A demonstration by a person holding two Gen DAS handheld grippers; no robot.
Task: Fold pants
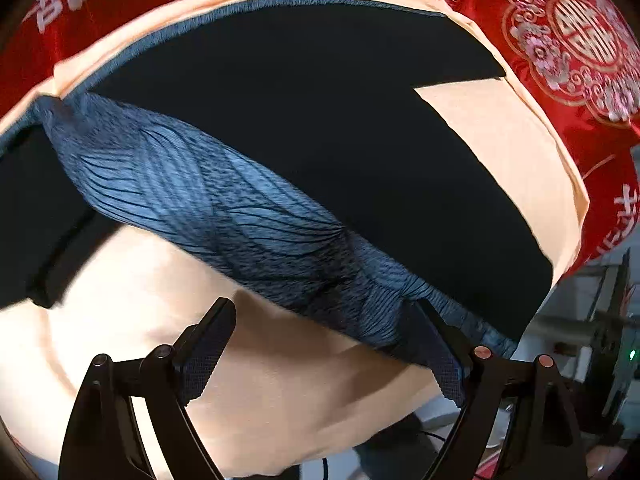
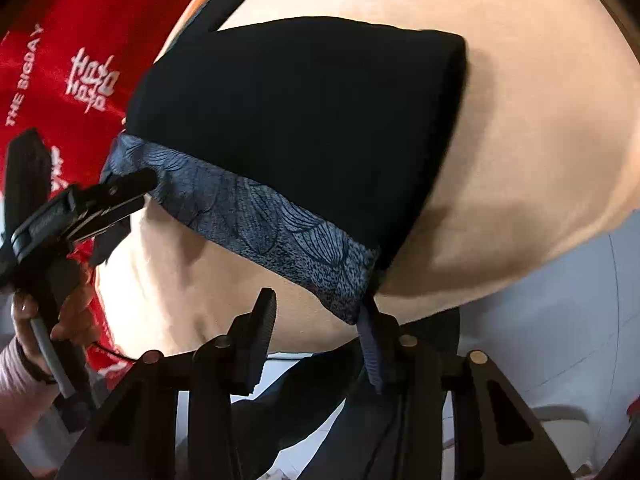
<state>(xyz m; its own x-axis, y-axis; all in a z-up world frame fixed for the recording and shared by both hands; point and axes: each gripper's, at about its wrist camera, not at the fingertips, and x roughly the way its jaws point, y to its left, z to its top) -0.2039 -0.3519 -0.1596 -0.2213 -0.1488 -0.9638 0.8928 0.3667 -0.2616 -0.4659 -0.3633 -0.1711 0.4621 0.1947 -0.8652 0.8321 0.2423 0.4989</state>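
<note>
Pants (image 1: 320, 120) lie on the sheet (image 1: 280, 380), waistband (image 1: 224, 216) nearest both tools

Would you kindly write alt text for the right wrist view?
Black pants with a blue patterned waistband lie on a peach cloth. The right hand-held gripper sits at one waistband end, the left hand-held gripper at the other.

I see a worktop (image 2: 520, 120) under a peach cloth (image 1: 280, 392); folded black pants (image 1: 320, 140) with a blue patterned waistband (image 1: 208, 204) lie directly on it, beside a red printed cloth (image 1: 580, 40).
</note>
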